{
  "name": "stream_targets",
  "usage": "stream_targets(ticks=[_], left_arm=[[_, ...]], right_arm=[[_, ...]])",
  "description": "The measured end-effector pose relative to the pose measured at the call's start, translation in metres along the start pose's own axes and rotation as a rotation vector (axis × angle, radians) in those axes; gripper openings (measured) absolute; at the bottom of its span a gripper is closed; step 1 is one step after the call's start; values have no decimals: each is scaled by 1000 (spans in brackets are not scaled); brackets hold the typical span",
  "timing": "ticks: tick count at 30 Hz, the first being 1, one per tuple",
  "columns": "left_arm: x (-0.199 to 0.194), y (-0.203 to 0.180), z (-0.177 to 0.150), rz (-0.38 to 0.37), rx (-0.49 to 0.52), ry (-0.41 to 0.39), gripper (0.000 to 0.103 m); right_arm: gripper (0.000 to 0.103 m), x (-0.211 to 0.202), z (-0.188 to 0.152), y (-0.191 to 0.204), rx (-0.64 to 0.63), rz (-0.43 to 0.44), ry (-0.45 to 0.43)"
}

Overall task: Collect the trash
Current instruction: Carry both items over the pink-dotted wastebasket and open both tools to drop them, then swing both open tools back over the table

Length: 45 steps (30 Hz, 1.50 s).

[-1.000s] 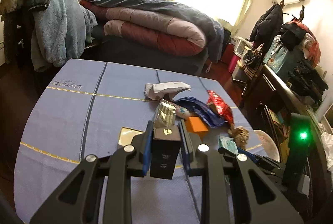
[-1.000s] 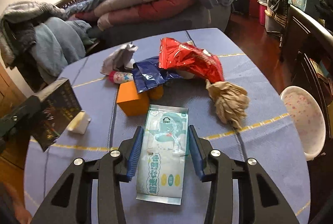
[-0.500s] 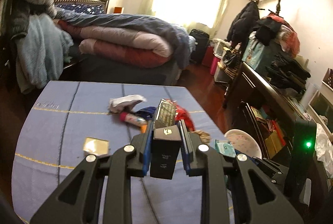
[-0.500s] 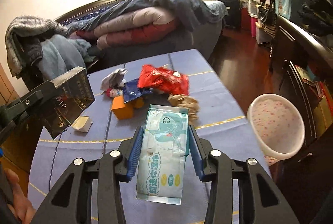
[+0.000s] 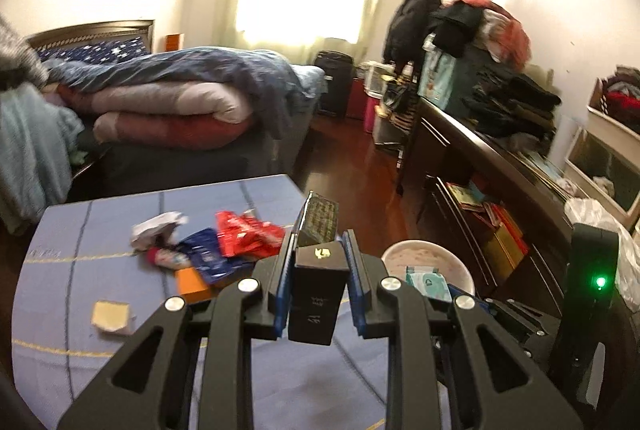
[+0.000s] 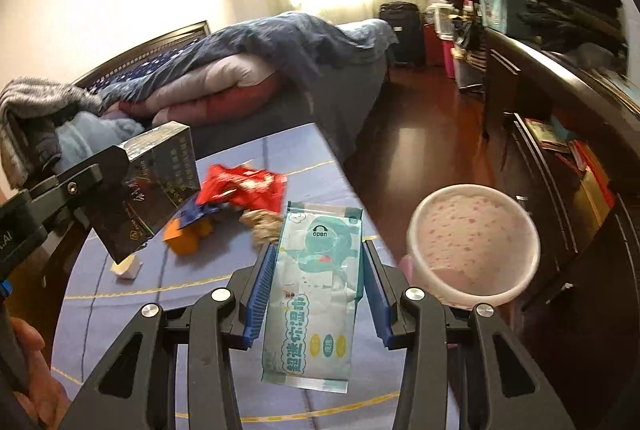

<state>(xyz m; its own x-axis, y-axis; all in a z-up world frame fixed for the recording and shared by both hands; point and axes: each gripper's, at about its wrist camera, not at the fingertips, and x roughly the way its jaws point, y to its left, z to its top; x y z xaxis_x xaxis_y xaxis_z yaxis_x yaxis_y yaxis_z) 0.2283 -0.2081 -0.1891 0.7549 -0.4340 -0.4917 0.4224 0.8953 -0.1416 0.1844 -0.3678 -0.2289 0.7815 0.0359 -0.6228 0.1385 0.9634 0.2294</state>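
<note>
Both grippers have swung right since a second ago: the pink bin [image 6: 474, 244], then at the frame edge, now sits just ahead of the right gripper [image 6: 318, 270], beside the table's right edge.

Right gripper is clamped on the wet-wipe pack [image 6: 316, 294], held flat by its long sides, in the air over the table's [image 5: 100, 270] right edge, close to the bin rim but not over the opening yet.
Left gripper [image 5: 318, 286] is clamped on the dark carton [image 5: 318, 294], upright between the pads, also lifted off the table and trailing left of the right one.

Remaining on the blue tablecloth, mid-table: red wrapper [image 5: 248, 240], blue wrapper [image 5: 208, 262], crumpled white paper [image 5: 156, 230], orange block [image 5: 192, 280], small yellow-white piece [image 5: 110, 316] nearer the front-left.

Risks, my read:
- Release early and the pack hits the rim or floor; it's floppy and wide relative to the opening.
- Bin looks light; a knock from a finger could tip it.
- Two grippers converging on one bin could collide, so stagger the drops.
- The carton's grip is narrow, so it could rotate if swung fast.
</note>
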Motion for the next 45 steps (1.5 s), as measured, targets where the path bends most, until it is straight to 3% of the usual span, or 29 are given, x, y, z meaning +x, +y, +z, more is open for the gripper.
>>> stream_targets(ticks=[17, 32, 33, 36, 40, 45], left_arm=[[114, -103, 2, -202, 113, 101, 25], [243, -162, -9, -276, 124, 250, 26], [250, -164, -12, -278, 123, 266, 30], [271, -166, -20, -279, 97, 295, 60], [274, -157, -24, -263, 69, 279, 77], [269, -144, -18, -240, 27, 264, 80]], right_arm=[[44, 17, 8, -118, 147, -159, -10], [44, 85, 18, -195, 195, -225, 44], [46, 92, 17, -200, 198, -228, 51], [49, 112, 12, -217, 213, -241, 85], [55, 120, 7, -224, 213, -257, 105], [59, 122, 4, -222, 204, -261, 113]])
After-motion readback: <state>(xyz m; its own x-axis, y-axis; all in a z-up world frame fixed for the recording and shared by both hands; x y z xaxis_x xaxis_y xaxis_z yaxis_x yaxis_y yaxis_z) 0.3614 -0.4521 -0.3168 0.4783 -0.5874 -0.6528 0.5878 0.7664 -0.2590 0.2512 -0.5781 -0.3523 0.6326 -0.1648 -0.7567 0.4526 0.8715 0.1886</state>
